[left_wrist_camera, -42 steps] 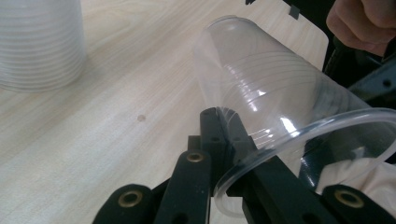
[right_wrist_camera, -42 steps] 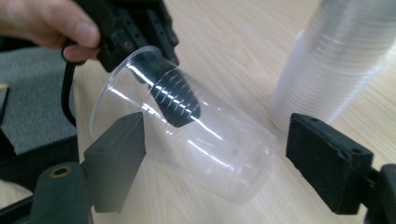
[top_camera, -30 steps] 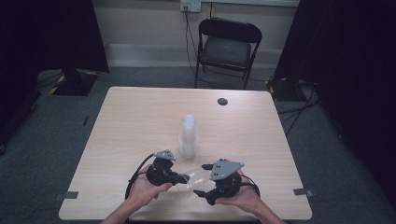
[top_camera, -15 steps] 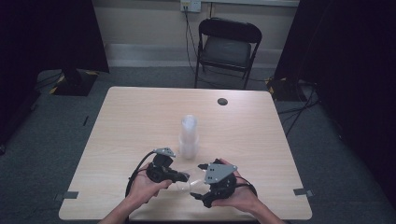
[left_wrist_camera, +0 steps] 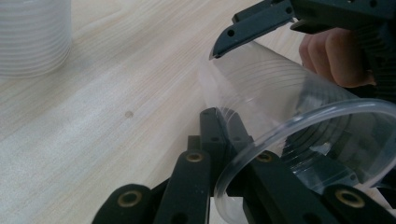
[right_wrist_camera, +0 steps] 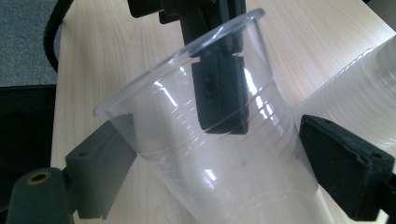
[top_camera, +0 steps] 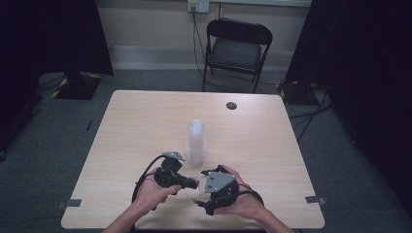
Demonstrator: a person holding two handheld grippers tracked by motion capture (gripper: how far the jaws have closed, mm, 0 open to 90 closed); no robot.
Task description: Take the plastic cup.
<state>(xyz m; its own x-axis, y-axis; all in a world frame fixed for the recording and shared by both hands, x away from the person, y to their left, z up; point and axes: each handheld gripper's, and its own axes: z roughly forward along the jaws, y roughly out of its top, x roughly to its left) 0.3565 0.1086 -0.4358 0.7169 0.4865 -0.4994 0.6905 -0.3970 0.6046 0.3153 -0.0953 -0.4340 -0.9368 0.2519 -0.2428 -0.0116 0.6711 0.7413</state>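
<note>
- the high view shows both hands low at the near edge of the table point(top_camera: 145, 121), the left gripper point(top_camera: 190, 183) and right gripper point(top_camera: 203, 195) close together, with the stack of cups point(top_camera: 196, 143) upright just beyond them; the clear cup point(top_camera: 193, 190) between the grippers is only a faint glint here.
- the left gripper view makes the grip plain — its jaws are pinched tight on the clear cup's point(left_wrist_camera: 299, 135) rim wall, one inside, one outside.
- the right gripper view shows the cup point(right_wrist_camera: 210, 154) tilted, between the right gripper's point(right_wrist_camera: 210, 172) wide-apart jaws; they have just been opening, and the right-hand pad stands clear of the wall — the left-hand one sits behind the plastic, contact unclear.
- the cup's base is cut off at the lower edge of that view.
</note>
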